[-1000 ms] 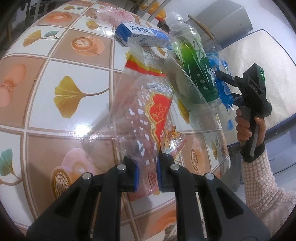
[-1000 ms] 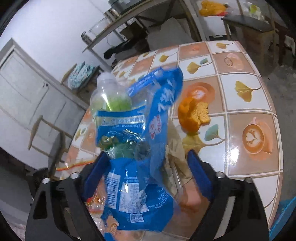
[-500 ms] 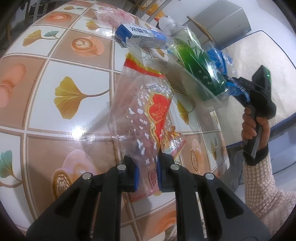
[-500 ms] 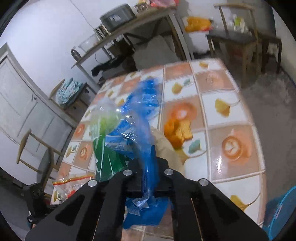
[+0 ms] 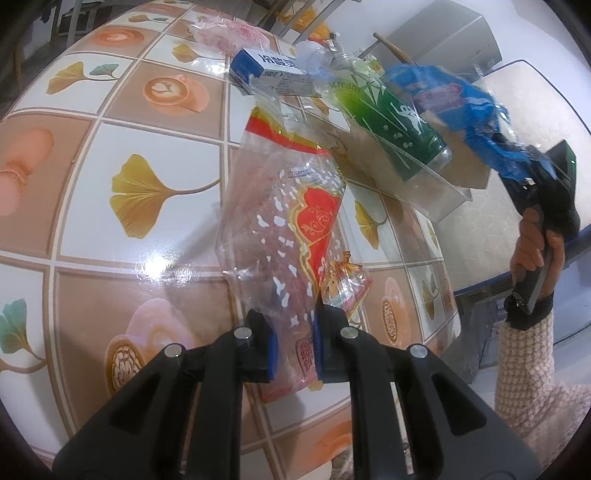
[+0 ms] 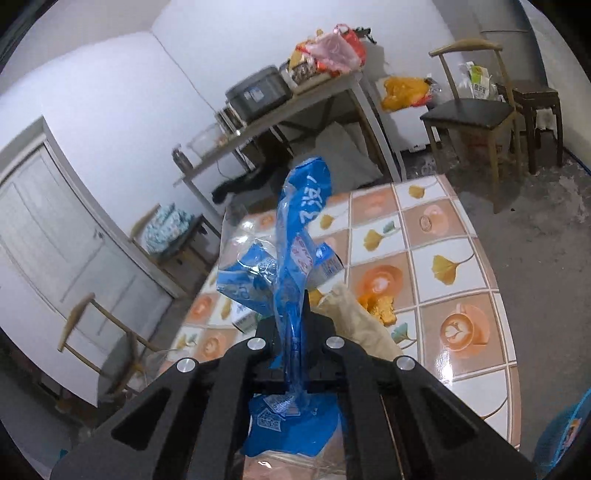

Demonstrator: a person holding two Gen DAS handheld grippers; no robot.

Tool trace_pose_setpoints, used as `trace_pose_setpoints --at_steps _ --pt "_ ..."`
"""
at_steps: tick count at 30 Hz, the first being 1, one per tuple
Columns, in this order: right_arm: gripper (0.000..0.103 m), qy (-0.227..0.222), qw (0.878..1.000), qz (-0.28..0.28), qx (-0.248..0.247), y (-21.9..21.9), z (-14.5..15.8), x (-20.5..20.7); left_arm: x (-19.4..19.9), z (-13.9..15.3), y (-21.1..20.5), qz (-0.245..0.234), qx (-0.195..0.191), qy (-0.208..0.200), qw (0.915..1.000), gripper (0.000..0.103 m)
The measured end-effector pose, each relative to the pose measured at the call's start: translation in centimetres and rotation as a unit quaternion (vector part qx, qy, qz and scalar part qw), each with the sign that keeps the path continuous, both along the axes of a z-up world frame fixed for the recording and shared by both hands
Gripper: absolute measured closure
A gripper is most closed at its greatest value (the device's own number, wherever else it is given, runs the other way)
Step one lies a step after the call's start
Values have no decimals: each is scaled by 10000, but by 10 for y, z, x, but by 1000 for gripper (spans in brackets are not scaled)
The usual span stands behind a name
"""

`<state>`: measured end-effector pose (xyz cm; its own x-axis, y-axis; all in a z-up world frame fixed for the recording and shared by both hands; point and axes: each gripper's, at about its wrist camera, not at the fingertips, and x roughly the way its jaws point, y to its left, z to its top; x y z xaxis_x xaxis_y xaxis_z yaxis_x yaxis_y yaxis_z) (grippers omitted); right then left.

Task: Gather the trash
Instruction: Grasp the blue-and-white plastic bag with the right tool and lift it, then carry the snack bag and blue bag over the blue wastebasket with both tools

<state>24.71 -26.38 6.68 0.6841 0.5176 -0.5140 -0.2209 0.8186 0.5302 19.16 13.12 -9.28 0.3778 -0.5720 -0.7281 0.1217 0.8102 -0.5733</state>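
My left gripper (image 5: pixel 295 343) is shut on the lower end of a clear plastic bag with a red heart print (image 5: pixel 291 206), which stretches away over the tiled table (image 5: pixel 147 110). My right gripper (image 6: pixel 295 354) is shut on a crumpled blue plastic bag (image 6: pixel 299 236) and holds it up above the table. In the left wrist view a hand holds that right gripper (image 5: pixel 517 162) at the right, with the blue bag (image 5: pixel 454 92) trailing from it. A green bottle (image 5: pixel 388 122) lies tilted beside the blue bag, seemingly inside its clear part.
A blue and white box (image 5: pixel 273 72) and a pink bag (image 5: pixel 232 35) lie at the far side. Orange peel (image 6: pixel 380 306) and a beige paper bag (image 6: pixel 354 317) lie near my right gripper. A chair (image 6: pixel 472 110) and a side table (image 6: pixel 295 107) stand beyond; a blue basket (image 6: pixel 561 435) is on the floor.
My right gripper went from open around the blue bag to shut on it, then rose, lifting the bag. The green bottle tipped from upright to slanted. The left gripper kept still.
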Motion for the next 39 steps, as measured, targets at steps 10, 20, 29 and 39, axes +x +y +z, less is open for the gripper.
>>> trace_pose_setpoints --at_steps 10,20,29,39 --pt "99 -325 9909 132 1303 -42 29 -39 0 1 -1 -2 13 -9 10000 90" --pt "96 98 9792 576 1945 -44 16 -55 0 1 0 5 3 -12 10000 90" --pt "95 479 9855 1566 -438 43 -6 -76 0 1 3 25 -40 -18 10000 90" --pt "50 941 9202 2254 -3058 125 -97 -119 -2 1 4 25 -49 -10 10000 90"
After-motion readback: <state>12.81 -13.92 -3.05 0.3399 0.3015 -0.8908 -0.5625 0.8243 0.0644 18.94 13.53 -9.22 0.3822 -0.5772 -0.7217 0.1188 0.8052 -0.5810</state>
